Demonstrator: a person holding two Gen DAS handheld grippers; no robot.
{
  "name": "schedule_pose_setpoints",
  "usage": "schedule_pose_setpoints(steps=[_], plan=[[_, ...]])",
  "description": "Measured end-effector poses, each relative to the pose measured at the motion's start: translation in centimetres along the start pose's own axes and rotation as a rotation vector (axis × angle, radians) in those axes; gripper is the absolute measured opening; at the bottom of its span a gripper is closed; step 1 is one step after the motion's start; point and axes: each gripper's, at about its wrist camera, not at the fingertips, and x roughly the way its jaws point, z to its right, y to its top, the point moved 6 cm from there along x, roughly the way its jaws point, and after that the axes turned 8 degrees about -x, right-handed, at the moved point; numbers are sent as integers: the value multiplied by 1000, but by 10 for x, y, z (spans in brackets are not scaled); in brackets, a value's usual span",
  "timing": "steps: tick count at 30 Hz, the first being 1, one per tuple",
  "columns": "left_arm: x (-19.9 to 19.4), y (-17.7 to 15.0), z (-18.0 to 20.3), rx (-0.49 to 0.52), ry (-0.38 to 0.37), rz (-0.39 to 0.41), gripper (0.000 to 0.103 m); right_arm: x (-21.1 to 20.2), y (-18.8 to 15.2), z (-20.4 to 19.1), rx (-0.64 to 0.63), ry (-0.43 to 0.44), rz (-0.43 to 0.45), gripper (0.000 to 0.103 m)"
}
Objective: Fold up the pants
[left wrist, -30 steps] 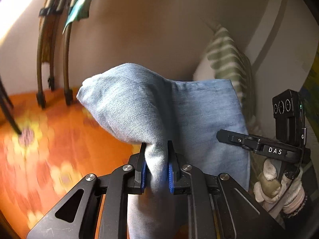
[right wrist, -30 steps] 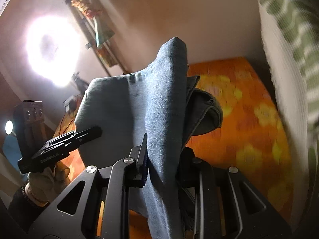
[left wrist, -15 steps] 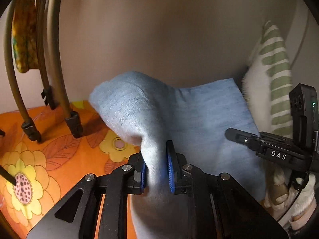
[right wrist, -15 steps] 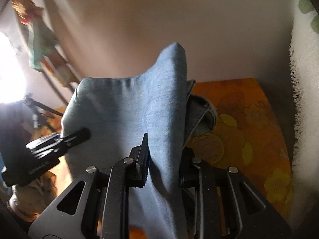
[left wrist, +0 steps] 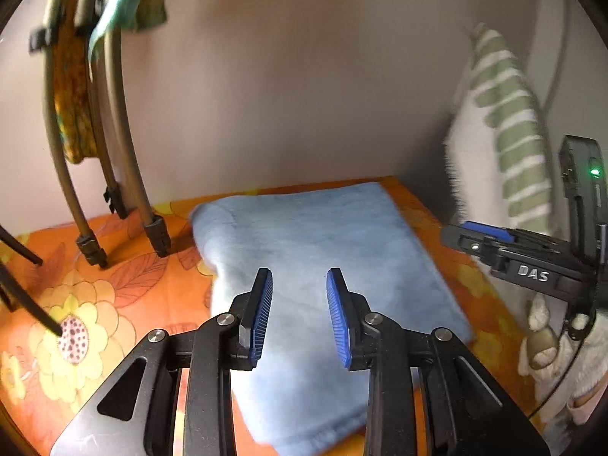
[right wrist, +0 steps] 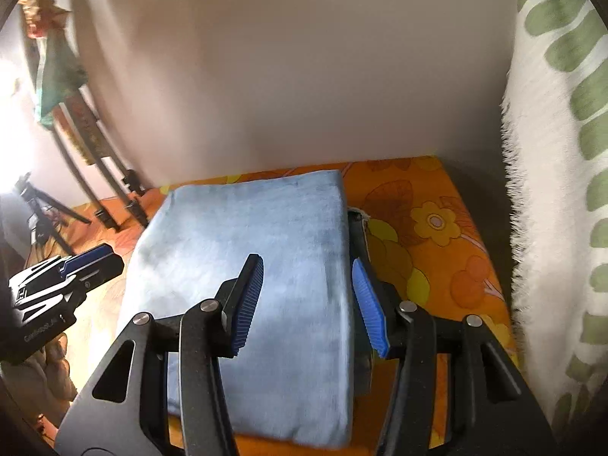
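Both the left tongs point(left wrist: 299, 317) and right tongs point(right wrist: 308, 302) had just been opening, released above the folded blue pants point(right wrist: 250, 266); a snagging pad could undo the fold.

Near edge of the folded pants point(left wrist: 319, 266) is hidden behind the left tongs point(left wrist: 299, 317) in the left wrist view; cloth surface smeared by motion blur, weave not readable. In the right wrist view the near corners pass behind the right tongs point(right wrist: 307, 300). A dark layer under the fold's right edge shows only as a sliver; what part of the garment it is cannot be told. Striped green-and-white cloth point(right wrist: 562, 152) is cut off by the right and top edges. Bent rods point(left wrist: 114, 159) run out of the top edge; what they belong to is unclear. Hand point(left wrist: 547, 345) under the other tool is mostly out of frame. Bright glare at left of the right wrist view washes out detail.
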Motion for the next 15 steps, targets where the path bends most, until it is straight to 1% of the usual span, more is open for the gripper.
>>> schedule_pose_setpoints(steps=[1, 3, 4, 5, 6, 7, 9, 11, 14, 15], plan=[[-8, -1, 3, 4, -5, 4, 31, -10, -2, -1, -3, 2, 7, 52], [-31, -6, 13, 12, -15, 21, 41, -31, -7, -8, -25, -10, 24, 52], [-37, -4, 18, 15, -18, 26, 43, -41, -8, -12, -35, -19, 31, 52], [-53, -8, 23, 26, -19, 38, 47, -54, -12, -16, -48, -23, 39, 53], [-58, -11, 28, 35, -14, 43, 51, -65, -17, -16, -54, -27, 44, 55], [-72, -16, 32, 45, -9, 53, 53, -77, -21, -19, -60, -34, 51, 56], [-92, -24, 37, 60, -7, 66, 59, -101, -30, -25, -72, -30, 64, 57], [-115, -34, 40, 59, -11, 74, 64, -123, -40, -32, -78, -31, 75, 60], [-145, -45, 41, 69, -2, 84, 64, -156, -53, -48, -99, -27, 92, 64], [-157, -50, 41, 73, 3, 95, 66, -164, -57, -53, -107, -28, 98, 65]])
